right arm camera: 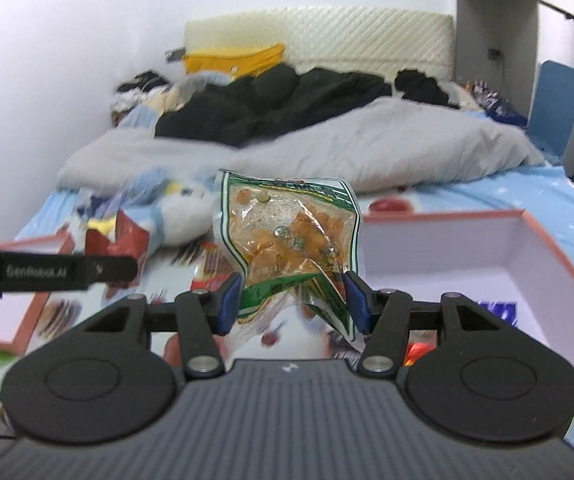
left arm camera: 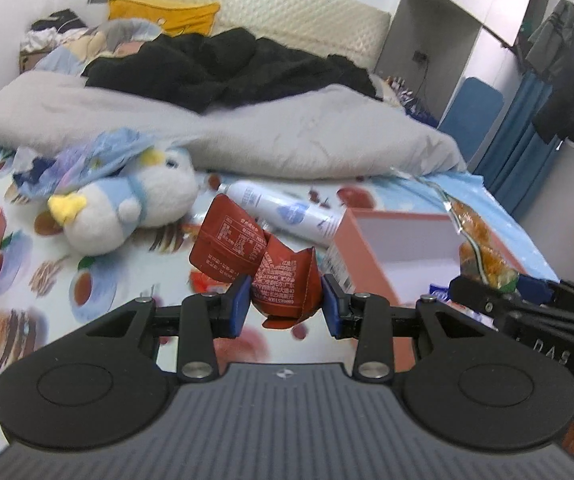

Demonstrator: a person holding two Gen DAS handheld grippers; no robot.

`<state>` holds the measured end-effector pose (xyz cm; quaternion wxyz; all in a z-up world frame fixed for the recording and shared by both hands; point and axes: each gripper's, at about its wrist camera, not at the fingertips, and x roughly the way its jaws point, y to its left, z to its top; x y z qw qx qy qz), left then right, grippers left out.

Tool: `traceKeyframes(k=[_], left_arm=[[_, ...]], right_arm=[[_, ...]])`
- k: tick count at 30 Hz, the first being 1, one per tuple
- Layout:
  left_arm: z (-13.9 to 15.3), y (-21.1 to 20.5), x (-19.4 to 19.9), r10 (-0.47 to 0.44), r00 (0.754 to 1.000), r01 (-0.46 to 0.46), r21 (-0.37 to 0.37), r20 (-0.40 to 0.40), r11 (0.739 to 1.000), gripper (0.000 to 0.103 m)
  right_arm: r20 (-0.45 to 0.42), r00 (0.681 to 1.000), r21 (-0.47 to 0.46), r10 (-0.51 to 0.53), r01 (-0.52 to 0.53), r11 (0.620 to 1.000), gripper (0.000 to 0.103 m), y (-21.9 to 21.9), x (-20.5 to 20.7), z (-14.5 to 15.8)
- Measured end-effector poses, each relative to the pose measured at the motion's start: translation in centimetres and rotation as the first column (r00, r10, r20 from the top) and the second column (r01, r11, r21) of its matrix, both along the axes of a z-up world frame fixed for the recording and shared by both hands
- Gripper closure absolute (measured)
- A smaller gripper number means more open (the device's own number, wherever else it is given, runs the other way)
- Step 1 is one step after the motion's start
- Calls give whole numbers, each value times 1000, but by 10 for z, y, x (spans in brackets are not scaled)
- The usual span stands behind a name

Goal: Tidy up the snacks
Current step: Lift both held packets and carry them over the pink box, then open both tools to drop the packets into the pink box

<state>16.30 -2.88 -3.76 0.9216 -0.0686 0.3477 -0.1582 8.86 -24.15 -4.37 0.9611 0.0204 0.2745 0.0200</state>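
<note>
My left claw (left arm camera: 287, 303) grips a red snack pouch (left arm camera: 283, 280) above the bed (left arm camera: 135, 280); my right claw (right arm camera: 293, 300) pinches a clear bag of orange snacks (right arm camera: 287, 232) — the pink box (right arm camera: 527, 248) sits just right.

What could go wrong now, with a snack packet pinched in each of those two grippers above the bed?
The left gripper pinches only one end of the linked red foil packets, so the dangling one could swing or tear off. The right gripper grips the crinkly clear bag of orange snacks low down; it might slip before reaching the pink-edged box.
</note>
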Motion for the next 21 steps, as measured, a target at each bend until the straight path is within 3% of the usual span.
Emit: traceKeyframes(k=[9, 21], left_arm=[[26, -37, 8, -50, 997, 51, -20, 57, 998, 60], [28, -108, 19, -138, 989, 138, 10, 57, 990, 60]], right_arm=[[77, 996, -48, -34, 38, 998, 46, -25, 6, 26], [82, 992, -50, -96, 100, 994, 46, -75, 4, 19]])
